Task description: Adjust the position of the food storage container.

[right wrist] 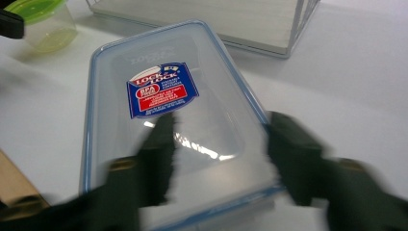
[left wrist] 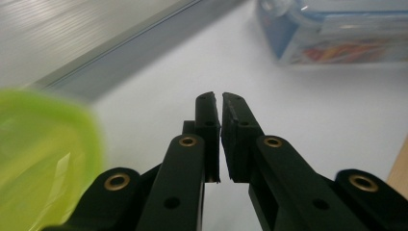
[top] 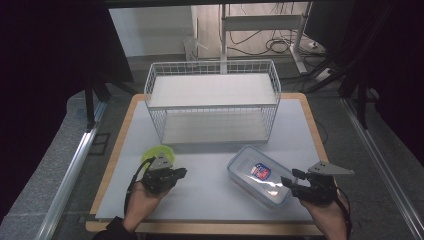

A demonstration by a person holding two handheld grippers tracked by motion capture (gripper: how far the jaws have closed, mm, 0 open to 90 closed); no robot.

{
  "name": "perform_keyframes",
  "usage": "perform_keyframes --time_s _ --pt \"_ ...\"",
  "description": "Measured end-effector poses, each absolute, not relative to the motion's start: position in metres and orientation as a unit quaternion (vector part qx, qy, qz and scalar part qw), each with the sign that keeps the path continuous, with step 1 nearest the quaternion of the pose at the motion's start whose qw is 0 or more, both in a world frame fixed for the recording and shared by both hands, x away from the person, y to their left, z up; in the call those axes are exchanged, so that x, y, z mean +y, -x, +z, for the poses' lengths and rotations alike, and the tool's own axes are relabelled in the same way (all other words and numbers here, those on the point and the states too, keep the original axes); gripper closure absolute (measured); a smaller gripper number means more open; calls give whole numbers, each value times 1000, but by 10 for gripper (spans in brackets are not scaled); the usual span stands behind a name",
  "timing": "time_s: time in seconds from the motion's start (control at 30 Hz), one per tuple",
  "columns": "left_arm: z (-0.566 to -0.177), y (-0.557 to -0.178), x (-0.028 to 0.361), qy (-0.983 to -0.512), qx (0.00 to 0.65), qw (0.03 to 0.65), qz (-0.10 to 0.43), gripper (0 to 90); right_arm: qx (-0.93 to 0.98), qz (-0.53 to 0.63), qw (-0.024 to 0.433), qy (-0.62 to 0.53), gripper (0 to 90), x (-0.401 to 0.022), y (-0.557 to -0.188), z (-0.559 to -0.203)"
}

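Right gripper view shows right gripper jaws straddling the clear box, grip unclear; left gripper closed, empty

A white-topped table with wooden edging carries three things: a white wire basket at twelve o'clock, a green-lidded tub at eight, a clear lidded box at four.

High view overhead; gripper views close, sharing clear box.
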State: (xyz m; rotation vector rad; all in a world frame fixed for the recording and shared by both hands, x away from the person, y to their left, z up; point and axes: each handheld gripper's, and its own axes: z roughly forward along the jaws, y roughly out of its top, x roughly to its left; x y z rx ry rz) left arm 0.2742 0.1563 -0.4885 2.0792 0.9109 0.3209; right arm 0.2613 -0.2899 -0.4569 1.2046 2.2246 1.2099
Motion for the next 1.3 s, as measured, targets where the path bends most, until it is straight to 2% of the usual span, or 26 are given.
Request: perform_keyframes --time_s 0.1,0.17,0.37,0.47,0.67,0.83,1.3 --pt "-491 -281 136 -834 345 412 123 863 782 420 176 -425 822 -297 -256 -451" --pt "-493 -289 124 -837 337 413 119 864 780 411 190 -432 896 -301 -253 -448" --pt "-499 -314 97 -835 332 426 101 863 779 372 182 -471 897 -316 -247 -460" --pt "-501 -326 86 -835 334 424 103 861 778 364 157 -488 897 -322 -245 -469" --pt "-507 -347 65 -829 343 433 90 860 783 350 117 -501 895 -316 -249 -481" --pt "-511 -349 52 -835 334 430 73 859 787 337 115 -505 896 -309 -256 -486" --pt "-510 -339 73 -833 354 421 61 900 787 345 125 -496 897 -297 -302 -490"
